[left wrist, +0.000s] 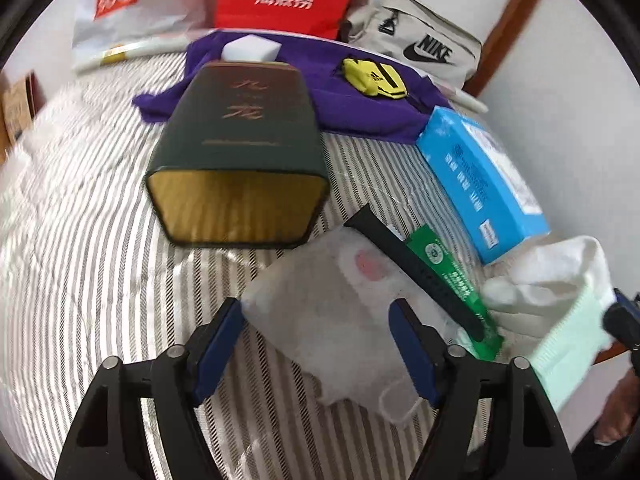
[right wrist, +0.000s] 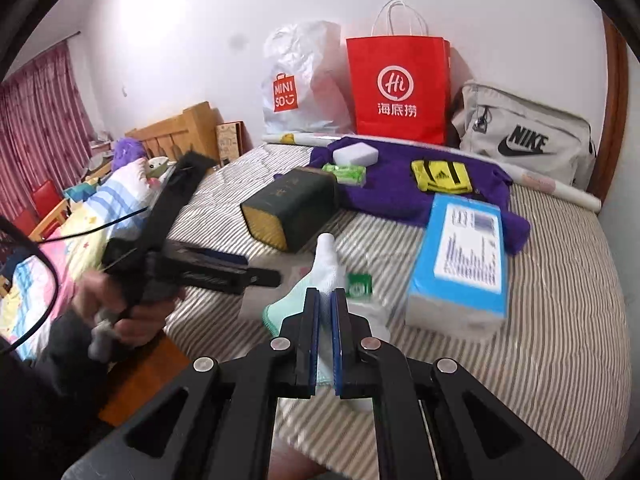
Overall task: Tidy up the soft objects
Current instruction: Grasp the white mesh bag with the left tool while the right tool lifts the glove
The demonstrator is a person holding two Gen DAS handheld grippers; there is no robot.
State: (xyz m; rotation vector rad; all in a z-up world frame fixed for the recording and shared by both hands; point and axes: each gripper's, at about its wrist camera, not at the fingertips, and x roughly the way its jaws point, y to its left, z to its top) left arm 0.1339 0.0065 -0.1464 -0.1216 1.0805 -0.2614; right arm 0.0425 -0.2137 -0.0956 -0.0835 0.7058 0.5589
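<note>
We see the right gripper (right wrist: 326,300) clamped tight on a white and mint sock (right wrist: 320,280), held above the striped bed (right wrist: 560,320) near its front edge. The left gripper (left wrist: 316,320) hangs wide apart over a white pouch (left wrist: 332,312), probably a cloth one, lying on the bed just in front of the dark green box (left wrist: 240,140); its pads do not press it.
</note>
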